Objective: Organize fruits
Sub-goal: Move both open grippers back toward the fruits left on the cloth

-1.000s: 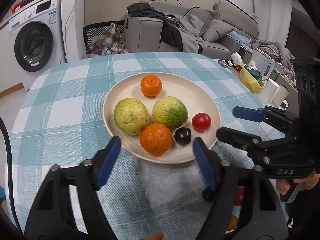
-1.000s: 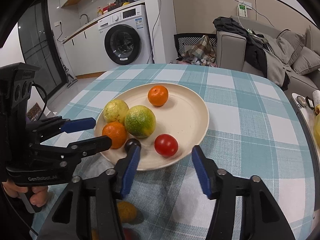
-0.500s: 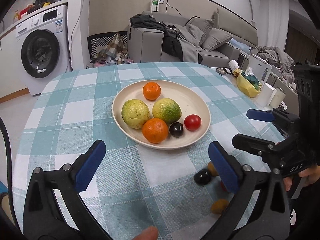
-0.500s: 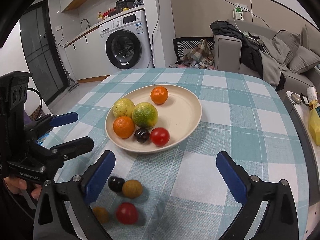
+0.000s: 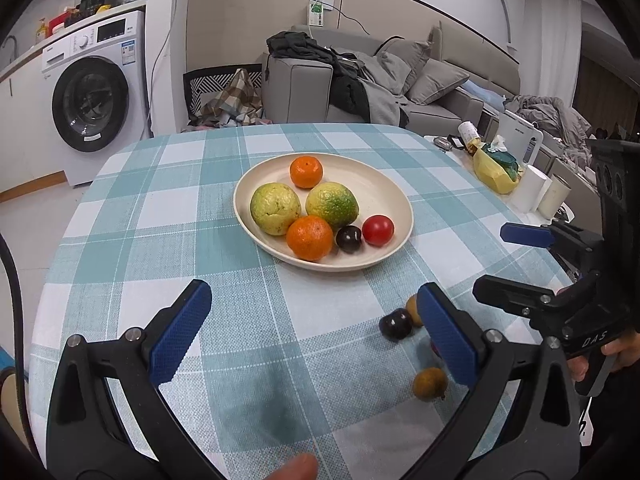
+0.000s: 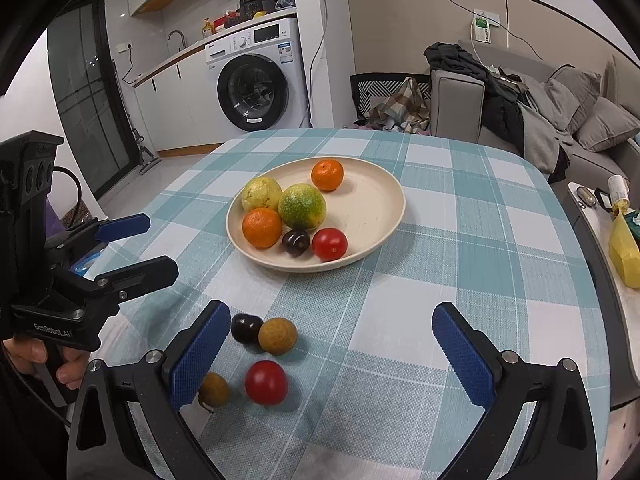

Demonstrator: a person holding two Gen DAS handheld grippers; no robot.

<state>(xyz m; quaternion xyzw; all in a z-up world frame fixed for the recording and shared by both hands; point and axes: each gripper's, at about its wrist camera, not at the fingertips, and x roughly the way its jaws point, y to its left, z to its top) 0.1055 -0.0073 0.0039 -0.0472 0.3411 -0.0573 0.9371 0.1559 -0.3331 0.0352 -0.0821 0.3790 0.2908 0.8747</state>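
Left wrist view: the plate already carries six fruits; left tongs gape, empty.

Right wrist view: right tongs released; four small fruits, probably longans among them, remain on the worktop.

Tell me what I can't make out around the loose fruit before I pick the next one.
- Loose red tomato: in the left wrist view, nearly all behind the left tool's right finger.
- Brown fruit: in the right wrist view, partly behind the right tool's left finger.
- Fruit undersides: hidden in both views.
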